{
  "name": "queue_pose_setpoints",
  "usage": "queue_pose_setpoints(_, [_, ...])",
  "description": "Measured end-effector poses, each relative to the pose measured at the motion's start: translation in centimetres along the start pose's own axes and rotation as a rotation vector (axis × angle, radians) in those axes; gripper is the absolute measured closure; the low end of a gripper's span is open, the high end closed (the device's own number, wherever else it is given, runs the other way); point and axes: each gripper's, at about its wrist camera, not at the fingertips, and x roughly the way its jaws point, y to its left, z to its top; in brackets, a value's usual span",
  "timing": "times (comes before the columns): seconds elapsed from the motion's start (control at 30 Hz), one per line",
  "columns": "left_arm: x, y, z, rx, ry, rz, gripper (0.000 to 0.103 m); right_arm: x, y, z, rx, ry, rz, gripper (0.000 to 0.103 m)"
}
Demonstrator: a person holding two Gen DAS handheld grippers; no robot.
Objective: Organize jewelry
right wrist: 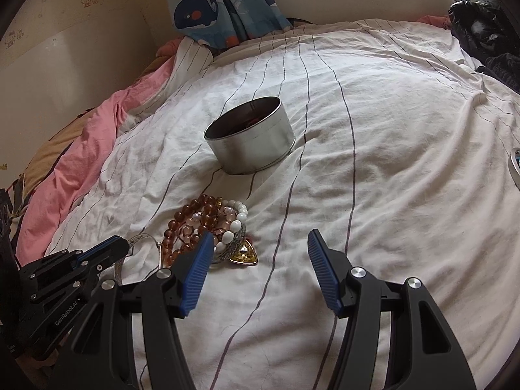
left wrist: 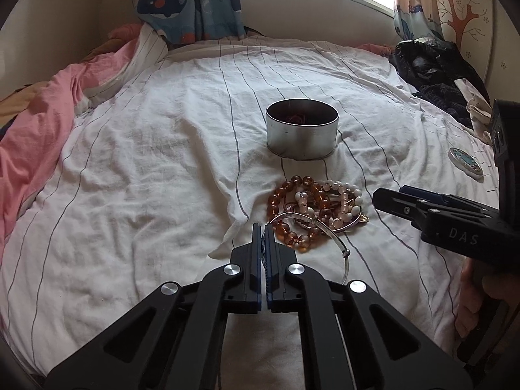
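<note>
A round metal tin stands open on the white striped bedsheet, with reddish jewelry inside; it also shows in the right wrist view. In front of it lies a pile of bracelets: amber beads, white and pink beads, a gold pendant. My left gripper is shut on a thin silver bangle at the pile's near edge; it also shows in the right wrist view. My right gripper is open and empty, just right of the pile, its left finger beside the white beads.
A pink blanket is bunched along the left. Dark clothes lie at the far right. A small round lid-like disc rests on the sheet at the right. Whale-print curtains hang at the back.
</note>
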Motion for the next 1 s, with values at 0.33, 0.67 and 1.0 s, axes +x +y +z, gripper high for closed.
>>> queue_pose_setpoints(0.33, [2.8, 1.4, -1.5, -0.037, 0.076, -0.002, 0.101, 0.4, 0.9, -0.2, -0.064, 0.003, -0.037, 0.045])
queue_pose_setpoints(0.67, [2.7, 1.1, -1.6, -0.003, 0.048, 0.010, 0.100, 1.4, 5.5, 0.0, -0.241, 0.019, 0.092, 0.045])
queue_pose_setpoints(1.0, [2.2, 2.7, -1.4, -0.087, 0.041, -0.124, 0.100, 3.0, 5.0, 1.6, -0.262, 0.038, -0.057, 0.045])
